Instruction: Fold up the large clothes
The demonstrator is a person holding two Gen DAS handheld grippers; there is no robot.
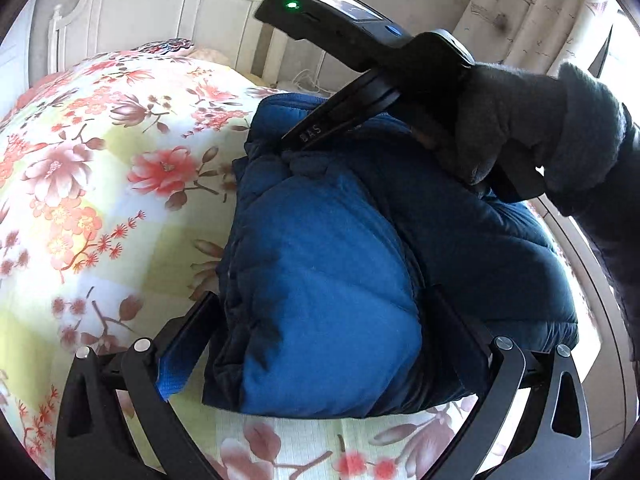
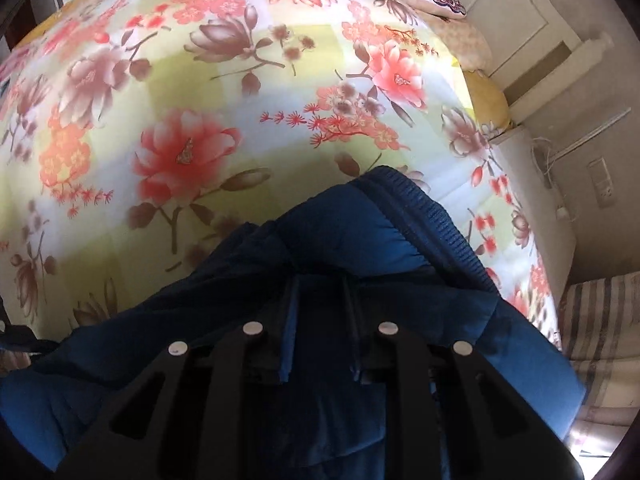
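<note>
A blue puffy jacket (image 1: 340, 272) lies folded into a thick bundle on the flowered bedspread (image 1: 100, 168). My left gripper (image 1: 324, 312) is open wide, its fingers standing on either side of the bundle's near end. My right gripper (image 2: 320, 284) presses down on the jacket (image 2: 360, 232) near its ribbed hem, fingers close together with blue cloth between them. In the left wrist view the right gripper (image 1: 304, 136), held by a gloved hand (image 1: 520, 128), rests on the far end of the bundle.
The bed's white headboard (image 1: 160, 12) stands behind. Pillows (image 2: 460, 40) lie at the head of the bed. A curtain (image 1: 540, 12) hangs at the right. A wall socket with a cable (image 2: 600, 188) and a striped cloth (image 2: 600, 312) are beside the bed.
</note>
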